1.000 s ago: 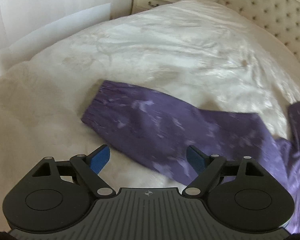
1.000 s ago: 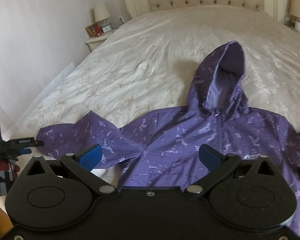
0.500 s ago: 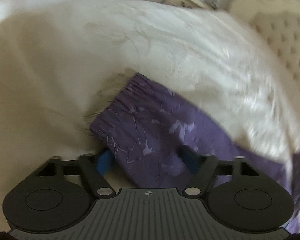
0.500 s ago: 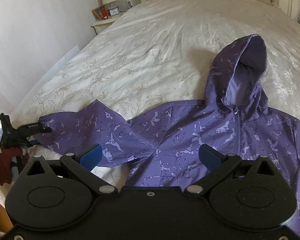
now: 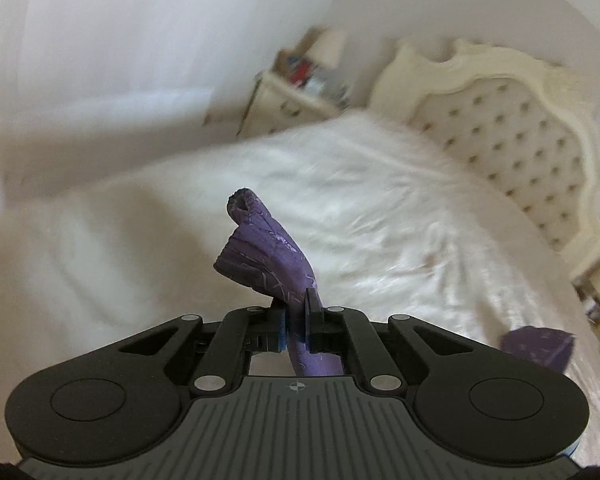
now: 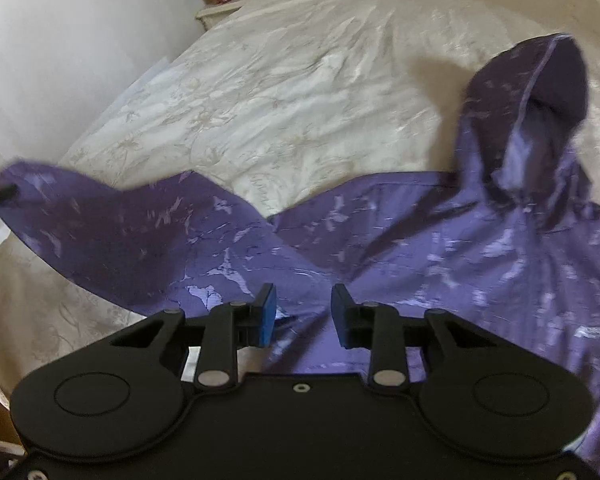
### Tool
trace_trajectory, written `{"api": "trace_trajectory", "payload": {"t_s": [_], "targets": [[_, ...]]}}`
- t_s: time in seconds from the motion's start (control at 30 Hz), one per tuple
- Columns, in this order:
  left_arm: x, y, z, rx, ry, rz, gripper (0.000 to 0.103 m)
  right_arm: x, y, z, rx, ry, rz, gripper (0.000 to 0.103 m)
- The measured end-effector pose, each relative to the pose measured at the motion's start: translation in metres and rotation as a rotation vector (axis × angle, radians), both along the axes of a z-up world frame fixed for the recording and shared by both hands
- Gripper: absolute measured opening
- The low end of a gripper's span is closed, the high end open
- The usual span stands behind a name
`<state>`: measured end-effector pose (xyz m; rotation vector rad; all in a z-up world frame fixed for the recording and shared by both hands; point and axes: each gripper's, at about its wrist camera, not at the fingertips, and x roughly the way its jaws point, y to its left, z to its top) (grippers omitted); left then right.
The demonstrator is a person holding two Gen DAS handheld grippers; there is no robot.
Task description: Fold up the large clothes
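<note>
Purple hooded jacket (image 6: 440,248) lies across my frame on the bed (image 6: 280,80) — left gripper (image 5: 296,322) pinches its cuff, lifted; right gripper (image 6: 303,312) (jaws just closing) is half-narrowed, fabric between, unpinched.

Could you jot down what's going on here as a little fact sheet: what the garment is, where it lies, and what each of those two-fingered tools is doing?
garment: purple hooded jacket
surface: cream bedspread
left gripper: shut on sleeve cuff, cuff raised above the bed
right gripper: fingers have just been closing, apart, over the jacket near the armpit
hood: lying toward the headboard
bedside: nightstand
</note>
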<state>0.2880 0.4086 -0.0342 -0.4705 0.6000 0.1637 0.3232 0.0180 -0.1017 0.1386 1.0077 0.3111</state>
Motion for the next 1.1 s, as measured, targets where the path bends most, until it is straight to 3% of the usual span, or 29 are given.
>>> {"api": "trace_trajectory", "payload": {"t_s": [0.17,0.37,0.47,0.6,0.73,0.93,1.1], "targets": [[-0.001,-0.022,0.033,0.014,-0.088,-0.070,0.007,0.022,0.025,-0.035,0.034,0.024,0.033,0.042],[0.013,-0.055,0.035,0.019,-0.139,-0.180,0.007,0.059,0.046,-0.093,0.035,0.147,-0.015,0.040],[0.017,-0.073,0.031,0.003,-0.155,-0.242,0.007,0.071,0.048,-0.106,0.055,0.177,-0.048,0.044],[0.020,-0.099,0.037,0.023,-0.204,-0.329,0.007,0.076,0.042,-0.110,0.082,0.178,-0.036,0.044],[0.025,-0.128,0.044,-0.017,-0.248,-0.418,0.007,0.066,0.024,-0.100,0.153,0.169,-0.037,0.044],[0.030,-0.187,0.045,-0.043,-0.285,-0.566,0.007,0.030,-0.031,-0.067,0.249,0.112,-0.125,0.051],[0.032,-0.241,0.033,-0.070,-0.276,-0.657,0.008,0.003,-0.081,-0.057,0.236,0.115,-0.184,0.052]]}}
